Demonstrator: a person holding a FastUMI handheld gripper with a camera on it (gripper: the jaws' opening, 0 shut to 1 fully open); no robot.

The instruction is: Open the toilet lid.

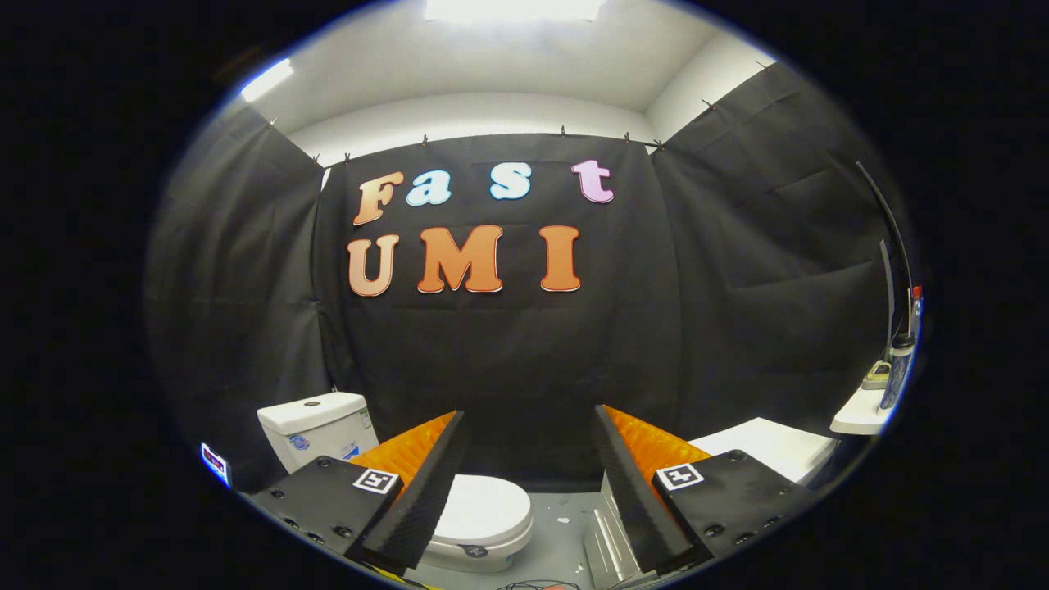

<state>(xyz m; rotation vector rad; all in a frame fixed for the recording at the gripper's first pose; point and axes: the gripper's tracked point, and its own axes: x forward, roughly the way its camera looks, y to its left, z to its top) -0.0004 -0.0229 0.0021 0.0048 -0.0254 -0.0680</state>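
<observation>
Claw (531,483) released, fingers spread wide apart, grasping nothing, hovering above and short of the toilet. White toilet lid (482,510) down flat on the bowl, partly tucked behind the left finger (422,483), untouched. White cistern (315,426) upright behind the lid, against the black cloth wall (508,360). Grey floor (565,533) beside the toilet, seen between the fingers. Right of the toilet, beyond the right finger (631,483), a white flat-topped unit (770,447), possibly a cabinet or bench; hard to tell at this angle. Further right of the toilet, a small white shelf (856,418) carrying a bottle (899,373) and one small blurred item.
</observation>
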